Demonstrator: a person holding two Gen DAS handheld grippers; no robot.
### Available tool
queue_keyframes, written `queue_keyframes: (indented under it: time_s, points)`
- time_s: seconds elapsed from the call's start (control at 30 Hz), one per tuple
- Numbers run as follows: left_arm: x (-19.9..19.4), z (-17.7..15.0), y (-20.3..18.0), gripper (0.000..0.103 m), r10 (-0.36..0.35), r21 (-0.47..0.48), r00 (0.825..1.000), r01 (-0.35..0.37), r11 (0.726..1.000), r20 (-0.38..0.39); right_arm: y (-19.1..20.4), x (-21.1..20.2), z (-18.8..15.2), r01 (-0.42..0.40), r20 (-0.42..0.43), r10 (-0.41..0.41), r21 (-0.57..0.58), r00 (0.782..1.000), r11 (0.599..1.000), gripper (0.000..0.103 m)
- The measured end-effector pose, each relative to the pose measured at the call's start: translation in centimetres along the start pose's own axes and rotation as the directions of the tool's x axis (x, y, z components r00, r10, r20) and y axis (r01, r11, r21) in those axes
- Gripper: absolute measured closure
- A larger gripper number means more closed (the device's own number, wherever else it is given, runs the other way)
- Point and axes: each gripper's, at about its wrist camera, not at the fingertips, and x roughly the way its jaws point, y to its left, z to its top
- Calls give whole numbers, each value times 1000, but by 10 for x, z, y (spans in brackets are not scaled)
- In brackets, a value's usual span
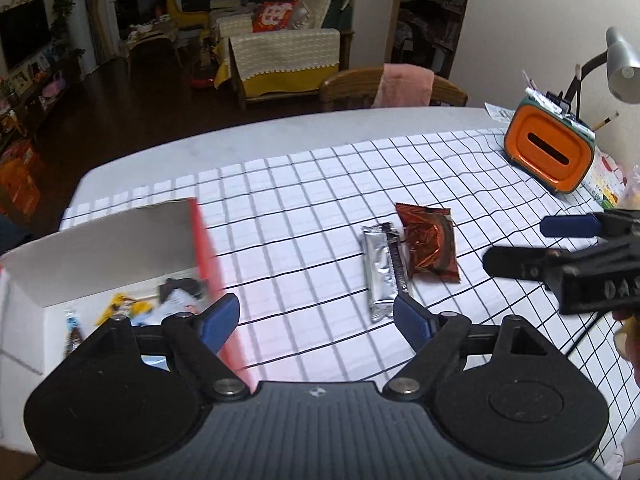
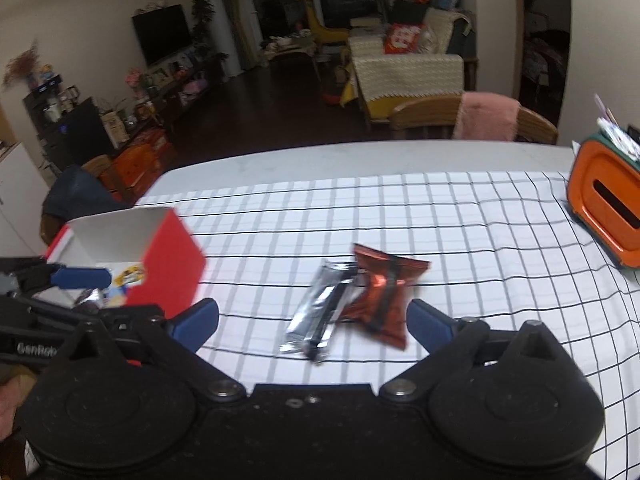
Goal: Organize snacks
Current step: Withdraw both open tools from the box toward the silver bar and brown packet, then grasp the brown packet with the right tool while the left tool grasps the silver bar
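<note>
A red cardboard box (image 1: 206, 252) with a white inside stands open at the left of the checked cloth and holds several snack packets (image 1: 132, 308). A silver and black bar packet (image 1: 382, 272) and a dark red foil packet (image 1: 430, 246) lie side by side on the cloth. My left gripper (image 1: 316, 322) is open with nothing between its fingers; the silver packet lies just beyond its right fingertip. In the right wrist view my right gripper (image 2: 312, 322) is open, low over the silver packet (image 2: 320, 312) and the red foil packet (image 2: 380, 300). The box (image 2: 172, 268) is at its left.
An orange tissue box (image 1: 550, 152) with pens stands at the cloth's far right, under a grey desk lamp (image 1: 622, 64). A wooden chair (image 1: 392, 88) with a pink cloth stands behind the table. The table's far edge (image 2: 360, 152) is bare white.
</note>
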Motion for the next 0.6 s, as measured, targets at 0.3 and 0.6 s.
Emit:
queue_keyframes:
  time_s: [0.3, 0.6]
  points:
    - [63, 16, -30, 19, 1, 17, 998, 0, 1000, -62, -50, 59, 12, 66, -81, -59, 78, 995, 995, 6]
    - [112, 24, -47, 19, 0, 40, 991, 5, 999, -130, -69, 115, 13, 79, -164, -59, 114, 985, 990, 14]
